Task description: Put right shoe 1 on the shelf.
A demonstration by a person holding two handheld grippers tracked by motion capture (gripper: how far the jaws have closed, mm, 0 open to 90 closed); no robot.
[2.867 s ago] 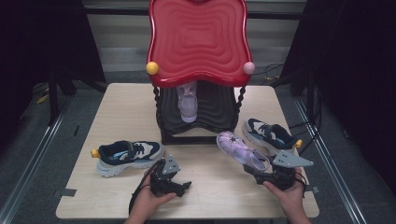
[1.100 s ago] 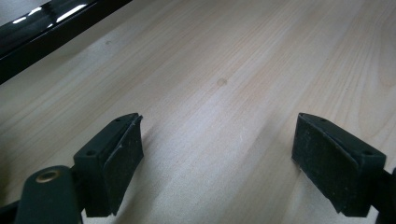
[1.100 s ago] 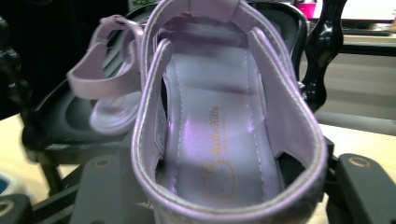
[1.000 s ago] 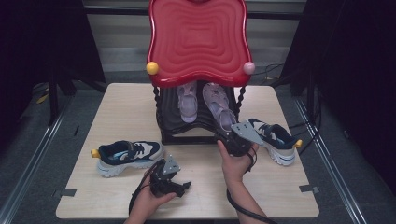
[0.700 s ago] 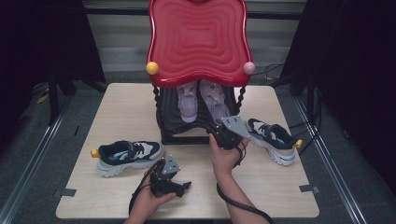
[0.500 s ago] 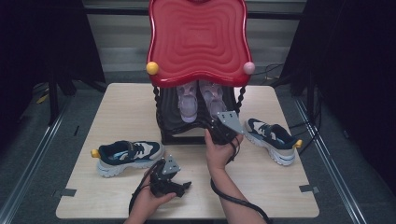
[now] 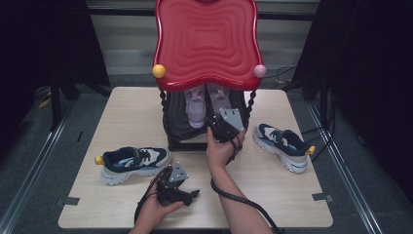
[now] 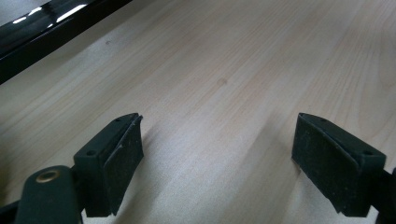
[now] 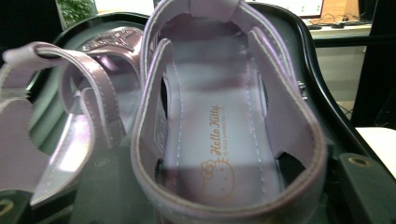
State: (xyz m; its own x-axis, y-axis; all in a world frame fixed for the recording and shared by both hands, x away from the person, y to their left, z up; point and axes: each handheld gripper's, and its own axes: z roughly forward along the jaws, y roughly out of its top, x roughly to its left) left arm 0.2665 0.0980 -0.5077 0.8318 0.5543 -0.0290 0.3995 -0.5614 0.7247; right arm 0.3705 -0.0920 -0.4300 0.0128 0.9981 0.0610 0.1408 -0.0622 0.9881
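Work in hand: I am setting the right lilac sandal (image 9: pixel 224 140) on the lower shelf (image 7: pixel 195 130) of the red shoe rack (image 7: pixel 207 44), which stands at the middle of the table's (image 7: pixel 122 107) far edge.
Right gripper (image 7: pixel 225 127): its jaws stand on both sides of the sandal's heel and I judge that they grasp it by the heel; the right gripper view shows the heel strap between them.
Left gripper (image 7: pixel 171 184): it rests near the table's near edge, jaws released and wide apart, nothing between them but bare wood.
Where the sandal is: on the shelf under the red top, just beside its pair, the left lilac sandal (image 7: pixel 196 105), which lies to its left.
Key relation: the sandal lies straight ahead of my right jaws, its long axis running away from me, heel toward me and toe toward the rack's back. My right hand is the nearer one by far.
Next move, as I judge it: let the heel go and draw straight back along this axis.
Other things: one navy sneaker (image 7: pixel 132 163) near the left edge, another navy sneaker (image 7: pixel 282 146) near the right edge.
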